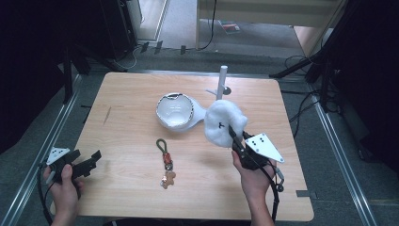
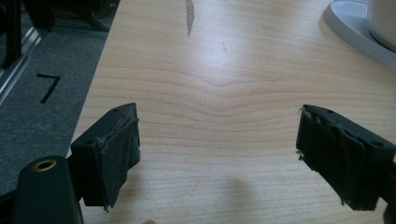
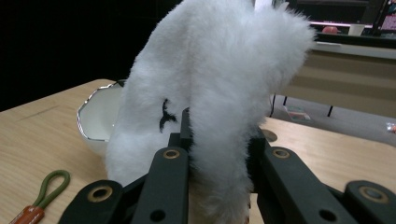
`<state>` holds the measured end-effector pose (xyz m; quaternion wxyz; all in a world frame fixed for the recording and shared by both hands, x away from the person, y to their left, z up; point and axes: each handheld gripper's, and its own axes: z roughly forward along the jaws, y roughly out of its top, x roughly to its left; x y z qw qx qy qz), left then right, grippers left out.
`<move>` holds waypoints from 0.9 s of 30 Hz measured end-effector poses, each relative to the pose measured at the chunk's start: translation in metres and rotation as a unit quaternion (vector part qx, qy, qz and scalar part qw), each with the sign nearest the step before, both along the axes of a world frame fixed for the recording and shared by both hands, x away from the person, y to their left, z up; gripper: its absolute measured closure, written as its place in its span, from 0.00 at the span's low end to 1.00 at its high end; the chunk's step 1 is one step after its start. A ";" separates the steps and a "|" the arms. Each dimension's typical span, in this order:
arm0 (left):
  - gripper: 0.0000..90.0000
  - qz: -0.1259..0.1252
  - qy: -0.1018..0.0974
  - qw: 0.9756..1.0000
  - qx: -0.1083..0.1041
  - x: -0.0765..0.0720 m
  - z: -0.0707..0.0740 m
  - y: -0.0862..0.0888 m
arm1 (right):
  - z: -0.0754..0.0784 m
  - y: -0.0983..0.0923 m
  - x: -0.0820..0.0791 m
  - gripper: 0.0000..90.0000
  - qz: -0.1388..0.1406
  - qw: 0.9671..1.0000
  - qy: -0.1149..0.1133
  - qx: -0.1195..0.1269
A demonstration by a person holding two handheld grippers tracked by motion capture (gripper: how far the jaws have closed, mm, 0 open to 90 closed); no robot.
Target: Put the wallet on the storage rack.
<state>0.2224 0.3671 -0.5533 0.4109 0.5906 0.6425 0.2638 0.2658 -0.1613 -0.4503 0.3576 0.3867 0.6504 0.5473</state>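
Plush toy, white and fluffy, hangs in our right gripper, whose jaws are clamped on a fold of its fur, lifted above the right half of the desk just in front of the white post and beside the white bowl. We see bare wood all along the left edge and the near edge, with only the keychain lying mid-desk. Our left gripper sits at the near left corner, jaws wide apart over bare wood, holding nothing.
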 end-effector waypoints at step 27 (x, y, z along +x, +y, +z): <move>0.16 0.003 -0.004 1.000 -0.007 0.000 0.000 0.001 | 0.011 0.070 0.040 0.86 0.057 0.996 -0.063 0.000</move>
